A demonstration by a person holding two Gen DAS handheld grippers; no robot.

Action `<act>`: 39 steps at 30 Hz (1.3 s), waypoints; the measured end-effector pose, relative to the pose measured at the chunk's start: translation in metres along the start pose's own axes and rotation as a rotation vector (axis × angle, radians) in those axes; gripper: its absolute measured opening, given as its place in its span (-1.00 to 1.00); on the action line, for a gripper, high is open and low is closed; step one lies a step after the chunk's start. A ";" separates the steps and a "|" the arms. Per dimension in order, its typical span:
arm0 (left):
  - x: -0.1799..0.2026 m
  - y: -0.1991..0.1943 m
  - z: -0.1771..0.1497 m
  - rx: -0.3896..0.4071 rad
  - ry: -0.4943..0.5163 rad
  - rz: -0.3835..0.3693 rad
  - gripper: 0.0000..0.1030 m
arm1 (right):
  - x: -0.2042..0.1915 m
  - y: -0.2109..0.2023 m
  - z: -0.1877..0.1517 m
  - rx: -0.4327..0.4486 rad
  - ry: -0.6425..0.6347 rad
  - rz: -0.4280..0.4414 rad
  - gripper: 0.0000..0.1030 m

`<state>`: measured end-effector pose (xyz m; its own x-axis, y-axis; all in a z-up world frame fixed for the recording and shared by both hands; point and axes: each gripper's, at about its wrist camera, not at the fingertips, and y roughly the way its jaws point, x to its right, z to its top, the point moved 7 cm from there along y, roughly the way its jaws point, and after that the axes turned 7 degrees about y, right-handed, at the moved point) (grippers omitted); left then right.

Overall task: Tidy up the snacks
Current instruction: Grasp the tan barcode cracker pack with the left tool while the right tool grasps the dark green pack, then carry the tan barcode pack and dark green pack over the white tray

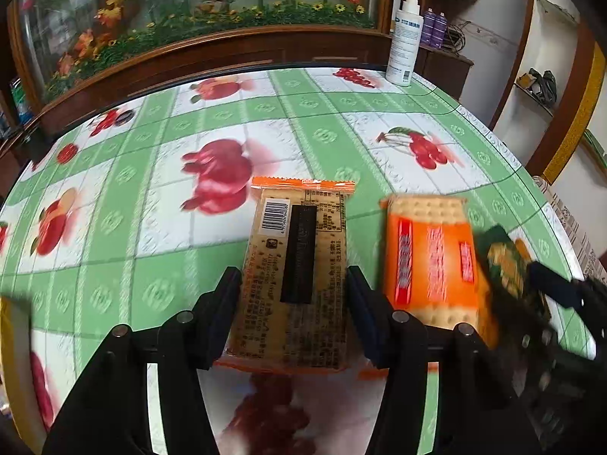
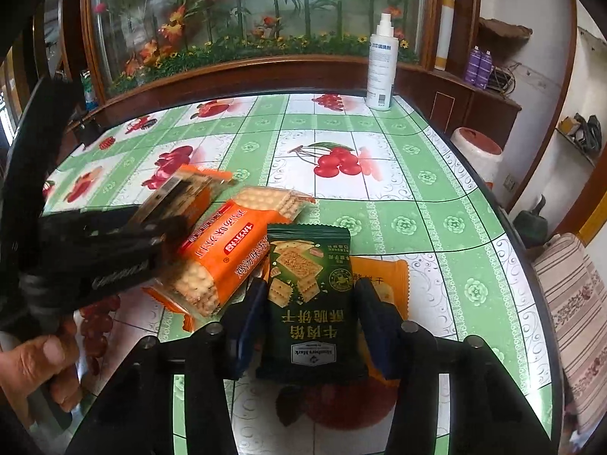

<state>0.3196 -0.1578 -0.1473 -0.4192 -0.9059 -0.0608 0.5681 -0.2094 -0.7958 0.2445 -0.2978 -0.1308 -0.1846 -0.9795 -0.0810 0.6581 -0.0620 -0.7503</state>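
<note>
My left gripper (image 1: 294, 276) is shut on a tan cracker pack (image 1: 299, 265) with orange ends and a barcode, held above the table. It also shows at the left of the right wrist view (image 2: 189, 193). My right gripper (image 2: 309, 288) is shut on a dark green cracker pack (image 2: 309, 284), also seen blurred in the left wrist view (image 1: 508, 261). An orange cracker pack (image 2: 224, 254) lies on the table between them and shows in the left wrist view (image 1: 432, 258). Another orange pack (image 2: 383, 269) lies under the green one.
The table has a green and white fruit-print cloth (image 2: 379, 197). A white spray bottle (image 2: 381, 68) stands at its far edge, by a wooden cabinet with flowers (image 2: 242, 19). A red-lidded bucket (image 2: 478, 148) and a striped cushion (image 2: 569, 303) are off the right edge.
</note>
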 end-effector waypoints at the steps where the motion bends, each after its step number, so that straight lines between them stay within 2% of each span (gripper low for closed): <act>1: -0.003 -0.002 -0.004 -0.003 -0.004 0.000 0.04 | 0.000 0.000 0.000 -0.003 0.005 0.008 -0.06; 5: -0.015 -0.011 -0.021 -0.018 -0.023 0.011 0.02 | 0.006 -0.002 0.001 0.002 0.042 0.042 -0.06; 7: -0.019 -0.016 -0.028 -0.019 -0.036 0.013 0.02 | 0.009 0.000 0.001 0.010 0.032 0.002 0.02; 11: -0.022 -0.024 -0.039 -0.021 -0.052 0.011 0.02 | 0.006 0.001 0.002 0.011 0.019 0.016 0.03; 12: -0.022 -0.026 -0.042 -0.022 -0.055 0.011 0.02 | 0.005 0.000 0.001 0.008 0.017 0.018 -0.02; 14: -0.022 -0.032 -0.050 -0.020 -0.057 0.007 0.02 | 0.008 -0.002 0.002 0.005 0.042 0.048 -0.10; 22: -0.032 -0.059 -0.083 -0.008 -0.109 -0.013 0.01 | 0.013 -0.020 0.001 0.026 0.100 0.120 -0.10; 27: -0.045 -0.086 -0.103 0.023 -0.156 -0.014 0.01 | -0.013 -0.040 -0.003 0.044 0.091 0.233 -0.10; 29: -0.051 -0.099 -0.110 0.045 -0.175 -0.002 0.01 | -0.026 -0.047 -0.006 0.039 0.097 0.314 -0.11; 34: -0.062 -0.127 -0.125 0.087 -0.212 0.045 0.01 | -0.056 -0.060 -0.017 0.017 0.100 0.446 -0.11; 39: -0.069 -0.152 -0.133 0.119 -0.216 0.100 0.01 | -0.084 -0.072 -0.030 0.015 0.053 0.495 -0.11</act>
<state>0.1683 -0.0147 -0.1024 -0.2027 -0.9792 0.0044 0.6840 -0.1448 -0.7149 0.1911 -0.2053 -0.0899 0.1161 -0.8809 -0.4589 0.6868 0.4050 -0.6036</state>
